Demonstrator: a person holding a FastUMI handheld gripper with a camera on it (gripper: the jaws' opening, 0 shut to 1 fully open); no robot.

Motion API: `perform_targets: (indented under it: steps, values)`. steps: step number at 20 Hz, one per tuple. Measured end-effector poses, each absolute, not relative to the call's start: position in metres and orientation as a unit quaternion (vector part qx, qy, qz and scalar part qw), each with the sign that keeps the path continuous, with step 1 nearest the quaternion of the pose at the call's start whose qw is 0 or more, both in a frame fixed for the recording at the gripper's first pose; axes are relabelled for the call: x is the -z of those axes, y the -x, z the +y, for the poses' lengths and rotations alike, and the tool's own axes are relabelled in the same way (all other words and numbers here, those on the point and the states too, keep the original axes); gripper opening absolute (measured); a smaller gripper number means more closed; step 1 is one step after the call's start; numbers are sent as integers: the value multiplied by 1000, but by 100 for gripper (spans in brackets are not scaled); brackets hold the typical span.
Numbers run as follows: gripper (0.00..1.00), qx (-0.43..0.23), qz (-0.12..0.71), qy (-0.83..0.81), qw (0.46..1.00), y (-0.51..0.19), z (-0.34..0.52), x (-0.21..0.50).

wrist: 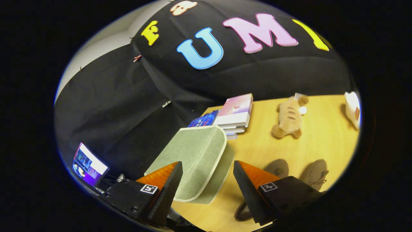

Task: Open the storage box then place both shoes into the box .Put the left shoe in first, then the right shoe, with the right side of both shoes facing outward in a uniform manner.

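The tongs (206,180) stand spread wide, gripping nothing, with the pale green, rounded-corner woven-fabric storage box (193,161) between and just ahead of their fingers; its inside cannot be seen. On the light wooden surface (322,135), two grey-brown soft suede-like shoes (301,172) lie beside the right finger. Beyond sit stacked books (233,116) and a tan plush toy (288,117).

A staged recording booth, black cloth wall (106,106) behind a light wooden desk (322,135), stacked pastel-covered books (234,116), tan plush toy animal (288,120), a lit monitor screen (88,165) beside it
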State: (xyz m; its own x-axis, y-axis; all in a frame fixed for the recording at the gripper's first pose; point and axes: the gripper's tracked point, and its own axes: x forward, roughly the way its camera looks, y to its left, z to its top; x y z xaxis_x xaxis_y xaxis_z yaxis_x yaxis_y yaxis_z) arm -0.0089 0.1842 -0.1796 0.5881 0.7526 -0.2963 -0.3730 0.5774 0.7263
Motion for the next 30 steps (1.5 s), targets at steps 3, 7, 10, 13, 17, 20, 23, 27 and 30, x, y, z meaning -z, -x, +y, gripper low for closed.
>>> perform_targets:
  steps: [3, 7, 10, 13, 17, 20, 23, 27, 30]
  values:
    - [98, -363, 339, -372, 784, 11, 205, 197]
    - [97, -392, 391, -425, 716, 20, 229, 220]
    - [97, -411, 415, -458, 670, 23, 243, 225]
    - [97, -420, 429, -491, 631, 26, 255, 226]
    - [95, -437, 437, -536, 575, 30, 266, 219]
    - [88, -449, 436, -564, 539, 30, 272, 212]
    - [78, -453, 429, -579, 524, 28, 271, 212]
    - [58, -458, 429, -594, 504, 29, 270, 214]
    - [24, -459, 406, -609, 503, 23, 261, 206]
